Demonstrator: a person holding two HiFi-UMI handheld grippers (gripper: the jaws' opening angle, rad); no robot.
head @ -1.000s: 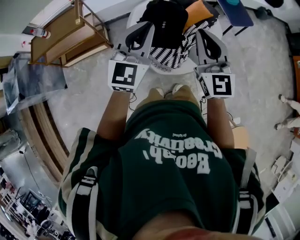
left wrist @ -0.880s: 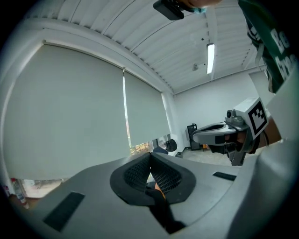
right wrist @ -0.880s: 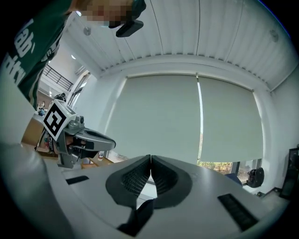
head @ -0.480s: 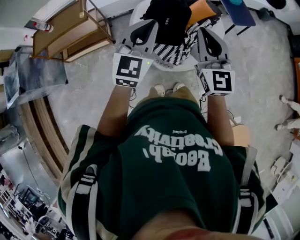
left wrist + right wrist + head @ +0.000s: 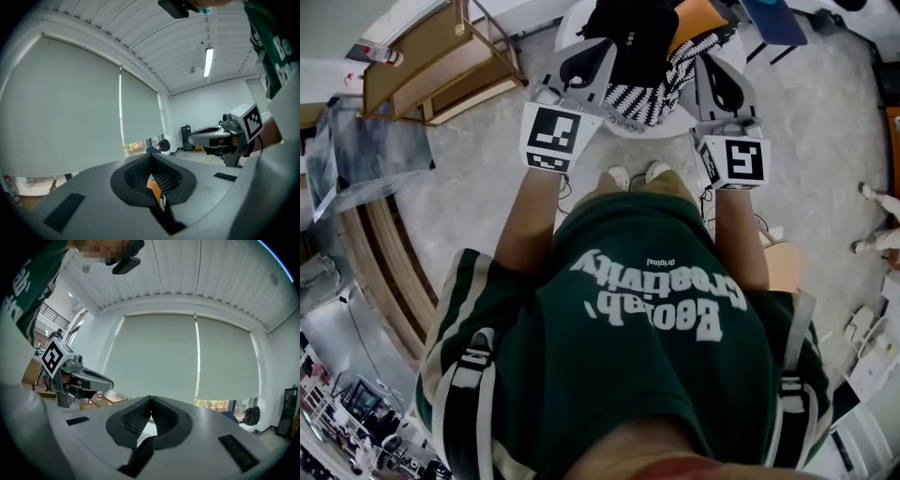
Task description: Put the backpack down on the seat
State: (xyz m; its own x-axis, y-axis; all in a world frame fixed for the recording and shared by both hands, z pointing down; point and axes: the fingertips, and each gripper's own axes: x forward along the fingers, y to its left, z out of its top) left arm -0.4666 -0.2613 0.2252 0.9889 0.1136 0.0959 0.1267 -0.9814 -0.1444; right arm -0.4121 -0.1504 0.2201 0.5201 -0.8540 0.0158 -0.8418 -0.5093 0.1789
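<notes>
My left gripper (image 5: 151, 161) and right gripper (image 5: 151, 405) are both clamped tight, each pinching a thin black strap (image 5: 165, 221). Just beyond, between the two, the black backpack with zebra-striped and orange panels (image 5: 633, 42) lies over the round white seat (image 5: 623, 139).

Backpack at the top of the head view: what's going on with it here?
A person holds two grippers. The left gripper and the right gripper have their fingers shut on the backpack, holding it over a white round seat. Whether it rests on the seat yet cannot be told.
</notes>
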